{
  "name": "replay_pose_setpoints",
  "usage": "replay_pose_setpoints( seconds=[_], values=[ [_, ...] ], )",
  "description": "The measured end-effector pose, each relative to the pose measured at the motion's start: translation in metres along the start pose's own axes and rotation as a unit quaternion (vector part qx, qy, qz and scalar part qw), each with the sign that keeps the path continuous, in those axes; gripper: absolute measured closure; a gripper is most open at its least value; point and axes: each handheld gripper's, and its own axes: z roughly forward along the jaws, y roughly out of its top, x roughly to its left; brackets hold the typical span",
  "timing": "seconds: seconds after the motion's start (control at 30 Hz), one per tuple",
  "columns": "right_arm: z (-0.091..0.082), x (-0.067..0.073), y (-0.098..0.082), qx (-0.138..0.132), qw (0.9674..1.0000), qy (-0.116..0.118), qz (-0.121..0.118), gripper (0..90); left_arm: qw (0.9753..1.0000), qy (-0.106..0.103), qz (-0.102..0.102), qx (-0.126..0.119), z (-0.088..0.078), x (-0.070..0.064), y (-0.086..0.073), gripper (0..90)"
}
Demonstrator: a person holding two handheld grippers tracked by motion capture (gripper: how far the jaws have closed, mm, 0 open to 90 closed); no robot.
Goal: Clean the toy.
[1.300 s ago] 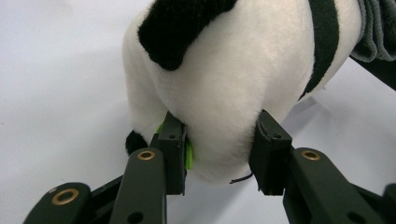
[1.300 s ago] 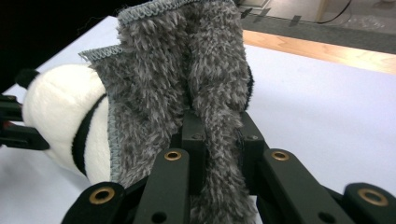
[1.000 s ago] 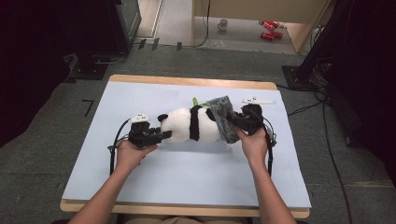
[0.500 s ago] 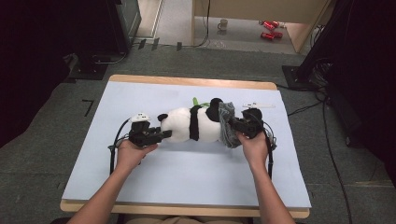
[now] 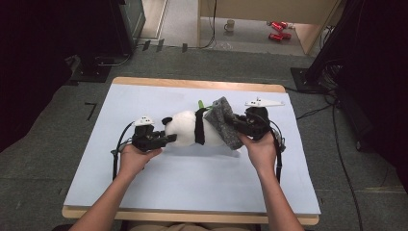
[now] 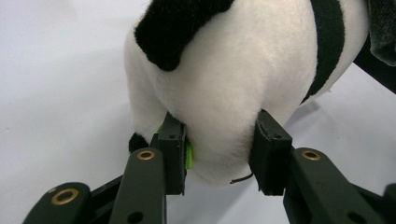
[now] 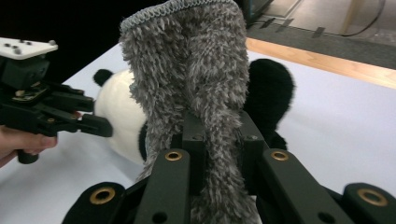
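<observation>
A black-and-white panda plush (image 5: 188,128) lies on its side in the middle of the table. My left gripper (image 5: 168,139) grips its head end; in the left gripper view both pads (image 6: 173,150) press into the white fur (image 6: 224,88), with a green tag beside the left pad. A grey fuzzy cloth (image 5: 223,122) drapes over the panda's rear end. My right gripper (image 5: 239,126) is shut on that cloth (image 7: 187,70), which stands up between the jaws of the right gripper (image 7: 219,136). The panda (image 7: 116,109) and the left gripper (image 7: 95,125) appear behind it.
A pale blue mat (image 5: 192,187) covers the wooden table (image 5: 192,83). On the floor beyond stand a mug (image 5: 230,24), red items (image 5: 275,30) and dark equipment stands (image 5: 96,62). Cables trail from both grippers.
The right gripper has carried the grey cloth leftward, further over the panda's rear, and the cloth now stands more bunched. The left gripper has stayed on the head.
</observation>
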Motion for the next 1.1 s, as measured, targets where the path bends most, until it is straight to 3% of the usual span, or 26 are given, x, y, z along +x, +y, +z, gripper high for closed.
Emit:
replay_pose_setpoints(
  seconds=[0.13, 0.2, 0.3, 0.4, 0.5, 0.57, 0.77, 0.9, 1.1],
  values=[
    [0.015, 0.0, -0.008, 0.03, 0.9995, 0.012, 0.004, 78.7, 0.9999, 0.004, 0.014, -0.002, 0.0, -0.001, -0.001, 58.6],
    [0.022, -0.003, -0.016, 0.025, 0.9995, 0.017, 0.007, 78.5, 0.9998, 0.004, 0.019, -0.004, -0.001, -0.001, -0.001, 55.5],
    [0.023, -0.009, -0.017, 0.024, 0.9997, 0.006, 0.007, 78.3, 0.9997, -0.003, 0.021, -0.015, -0.002, 0.0, -0.002, 46.5],
    [0.024, -0.013, -0.018, 0.02, 0.9998, 0.005, 0.009, 77.7, 0.9986, 0.001, 0.05, -0.018, -0.002, -0.001, -0.004, 40.4],
    [0.026, -0.015, -0.018, 0.015, 0.9999, 0.001, 0.009, 77.1, 0.9951, 0.016, 0.096, -0.016, -0.001, -0.001, -0.008, 36.4],
    [0.027, -0.015, -0.017, 0.013, 0.9999, -0.001, 0.009, 77.1, 0.9941, 0.019, 0.106, -0.014, 0.001, 0.0, -0.01, 35.1],
    [0.032, -0.019, -0.013, 0.008, 0.9999, -0.009, 0.005, 77.1, 0.9947, 0.013, 0.096, -0.033, 0.007, 0.008, -0.011, 31.4],
    [0.035, -0.023, -0.012, 0.004, 0.9999, -0.005, 0.013, 77.1, 0.9917, 0.011, 0.115, -0.056, 0.016, 0.012, -0.012, 26.6],
    [0.034, -0.024, -0.013, 0.003, 0.9998, -0.009, 0.017, 77.1, 0.9911, 0.0, 0.115, -0.067, 0.03, 0.013, -0.011, 22.5]
  ],
)
